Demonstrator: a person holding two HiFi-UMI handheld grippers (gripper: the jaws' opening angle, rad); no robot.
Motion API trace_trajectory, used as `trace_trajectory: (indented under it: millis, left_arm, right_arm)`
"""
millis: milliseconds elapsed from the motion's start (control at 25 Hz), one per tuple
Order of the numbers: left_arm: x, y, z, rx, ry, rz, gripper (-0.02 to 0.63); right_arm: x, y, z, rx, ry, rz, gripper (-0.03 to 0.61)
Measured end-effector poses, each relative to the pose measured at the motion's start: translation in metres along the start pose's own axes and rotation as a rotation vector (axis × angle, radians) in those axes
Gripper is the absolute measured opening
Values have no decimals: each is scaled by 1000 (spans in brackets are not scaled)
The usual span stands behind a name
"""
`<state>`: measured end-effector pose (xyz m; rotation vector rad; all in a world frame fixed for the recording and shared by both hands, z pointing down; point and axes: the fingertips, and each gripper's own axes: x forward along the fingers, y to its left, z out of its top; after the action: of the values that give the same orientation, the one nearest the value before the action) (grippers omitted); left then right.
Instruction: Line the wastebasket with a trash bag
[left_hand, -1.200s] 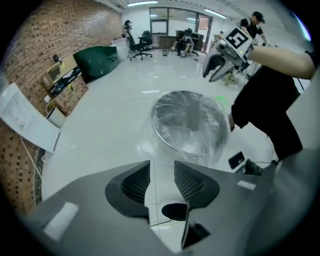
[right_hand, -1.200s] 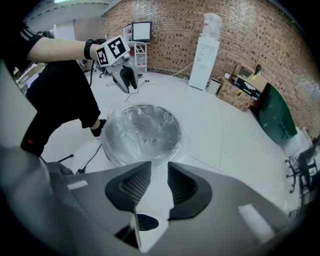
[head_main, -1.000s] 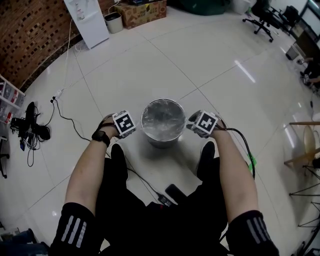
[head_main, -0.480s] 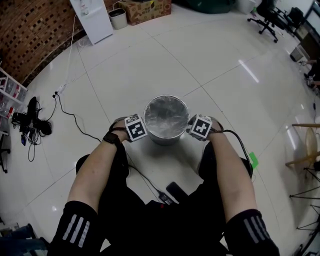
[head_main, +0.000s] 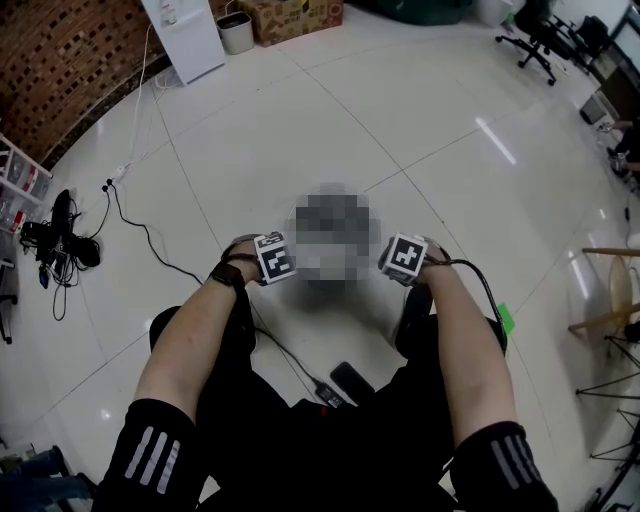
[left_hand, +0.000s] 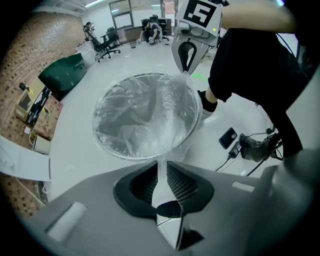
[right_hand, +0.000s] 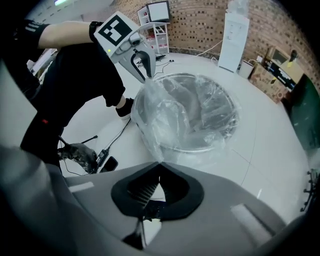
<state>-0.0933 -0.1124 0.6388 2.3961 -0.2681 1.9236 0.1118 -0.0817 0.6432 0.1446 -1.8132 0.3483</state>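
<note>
A round metal wastebasket (left_hand: 107, 145) (right_hand: 202, 148) stands on the white tile floor between the person's feet. A clear trash bag (left_hand: 145, 112) (right_hand: 185, 107) lies inside it and over its rim. My left gripper (left_hand: 161, 165) has just been closing and is shut on a stretched strip of the bag's edge at the near rim. My right gripper (right_hand: 160, 165) is shut on the film at the opposite rim. Each gripper shows in the other's view, pinching the bag: the right gripper (left_hand: 187, 62) and the left gripper (right_hand: 145, 70). In the head view, both marker cubes (head_main: 274, 257) (head_main: 404, 257) flank the bin, which is hidden under a mosaic patch.
A black phone (head_main: 352, 382) and a charger with its cable (head_main: 325, 400) lie on the floor near the person's legs. Another cable (head_main: 140, 225) runs off to the left. Office chairs (head_main: 530, 35), a cardboard box (head_main: 295, 20) and a small bin (head_main: 237, 32) stand far off.
Both grippers have moved inward from beside the wastebasket to its rim and sunk a little. The view of the floor has shifted slightly.
</note>
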Motion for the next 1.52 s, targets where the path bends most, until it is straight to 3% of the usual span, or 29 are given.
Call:
trace_trajectory:
  millis: [160,280,680,760,1160,1360,1520]
  left_arm:
    - [3,-15,-8,27,27,-37,22]
    - [10,-20,-14,36,48,-51,0]
    - [36,-30,-31,35,121,-157,-5]
    - [39,-33,-38,14,139,-179,-5]
    - [61,-17,-39,37,156,-128,-4]
    - [67,-11,-39,32,164,-114,-1]
    - [65,-7,-35,26,152,-120,50]
  right_arm:
    - [0,10,6,-37,-30,26,9]
    - [14,17,-14,-5,49,67,9]
    - [50,27,-26,-16,129,183,9]
    - [54,22,-30,-12,144,169,9]
    - [100,21,-25,-34,125,153,9]
    - [109,-3,-29,-41,149,25,9]
    - [102,11,-19,15,84,107,30]
